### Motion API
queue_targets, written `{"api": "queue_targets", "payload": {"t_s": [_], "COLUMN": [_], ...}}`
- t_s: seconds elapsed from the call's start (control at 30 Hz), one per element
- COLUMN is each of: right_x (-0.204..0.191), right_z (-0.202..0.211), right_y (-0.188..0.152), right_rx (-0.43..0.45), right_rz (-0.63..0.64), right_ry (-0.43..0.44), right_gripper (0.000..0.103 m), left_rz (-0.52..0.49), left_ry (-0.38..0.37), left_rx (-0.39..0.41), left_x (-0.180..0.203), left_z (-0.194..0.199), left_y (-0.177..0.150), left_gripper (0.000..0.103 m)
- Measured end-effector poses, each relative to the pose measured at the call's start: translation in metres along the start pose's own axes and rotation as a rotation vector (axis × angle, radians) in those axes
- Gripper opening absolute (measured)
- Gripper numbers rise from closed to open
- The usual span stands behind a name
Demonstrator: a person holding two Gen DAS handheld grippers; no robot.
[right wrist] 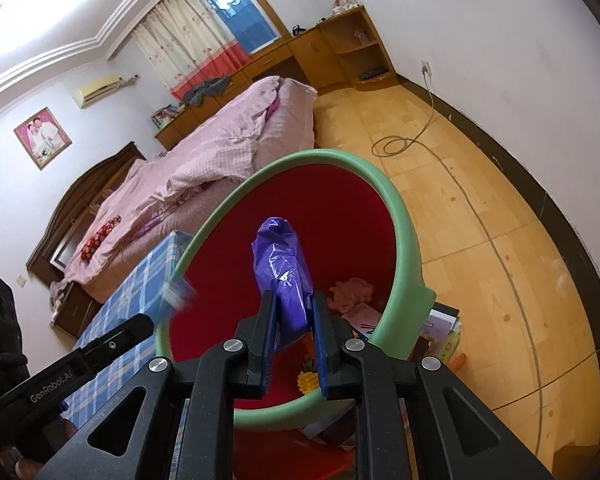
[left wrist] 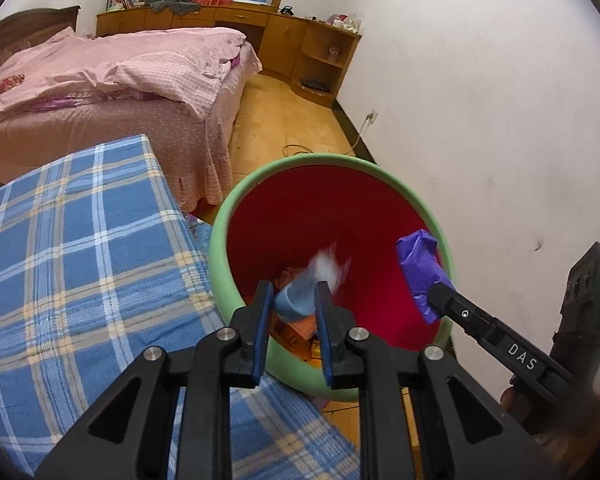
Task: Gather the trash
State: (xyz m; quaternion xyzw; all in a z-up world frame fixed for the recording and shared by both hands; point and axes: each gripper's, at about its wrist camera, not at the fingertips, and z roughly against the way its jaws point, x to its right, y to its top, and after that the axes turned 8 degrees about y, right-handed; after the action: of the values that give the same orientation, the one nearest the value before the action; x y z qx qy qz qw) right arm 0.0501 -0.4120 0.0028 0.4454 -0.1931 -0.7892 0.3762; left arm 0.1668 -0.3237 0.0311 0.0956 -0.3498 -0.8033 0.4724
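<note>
Both grippers hung over the green bin (left wrist: 220,264), which stood on the floor just beside the blue-checked mattress (left wrist: 80,240). The left gripper (left wrist: 292,300) had its jaws parted around a blue-and-white piece of trash (left wrist: 300,292); the piece was motion-blurred, so it appeared to be slipping free, though whether the pads touched it could not be told. The right gripper (right wrist: 294,316) had its jaws closed on a crumpled purple plastic bag (right wrist: 280,264), held upright above the bin's red inside, near the rim at the side away from the mattress. Scraps of pink paper (right wrist: 352,292) and other litter already lay on the bottom.

The step in hand looked like the drop. To do it well, the purple plastic bag should be carried inward from the rim toward the middle of the opening before the jaws part, since light film can cling to a pad or drift over the edge. Opening wide and tipping the fingers downward would help it fall clear. The left gripper should lift straight up, away from the right one, to avoid a knock.
</note>
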Motion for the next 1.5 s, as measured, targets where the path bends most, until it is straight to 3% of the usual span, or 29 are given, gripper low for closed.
{"api": "queue_targets", "payload": {"t_s": [0.07,0.13,0.67,1.07,1.2,1.5], "right_x": [0.001,0.000,-0.031,-0.088,-0.108,-0.156], "right_z": [-0.003,-0.004,0.023,0.041,0.047,0.058], "right_y": [0.000,-0.001,-0.010,-0.034,-0.044,-0.077], "right_rx": [-0.008,-0.012,-0.010,-0.044,-0.050,-0.081], "right_rz": [-0.008,-0.012,0.038,0.119,0.157,0.257], "right_ry": [0.007,0.016,0.082,0.160,0.176,0.228], "right_gripper": [0.021,0.030,0.044,0.053,0.064,0.064], "left_rz": [0.003,0.007,0.082,0.151,0.180,0.241], "left_ry": [0.018,0.036,0.085,0.167,0.197,0.273], "left_rx": [-0.005,-0.002,0.014,0.059,0.078,0.122], "left_x": [0.000,-0.002,-0.037,-0.083,-0.100,-0.136], "left_z": [-0.001,0.000,0.046,0.114,0.136,0.185], "left_y": [0.001,0.001,-0.011,-0.042,-0.054,-0.089], "left_gripper": [0.035,0.035,0.036,0.036,0.036,0.039]}}
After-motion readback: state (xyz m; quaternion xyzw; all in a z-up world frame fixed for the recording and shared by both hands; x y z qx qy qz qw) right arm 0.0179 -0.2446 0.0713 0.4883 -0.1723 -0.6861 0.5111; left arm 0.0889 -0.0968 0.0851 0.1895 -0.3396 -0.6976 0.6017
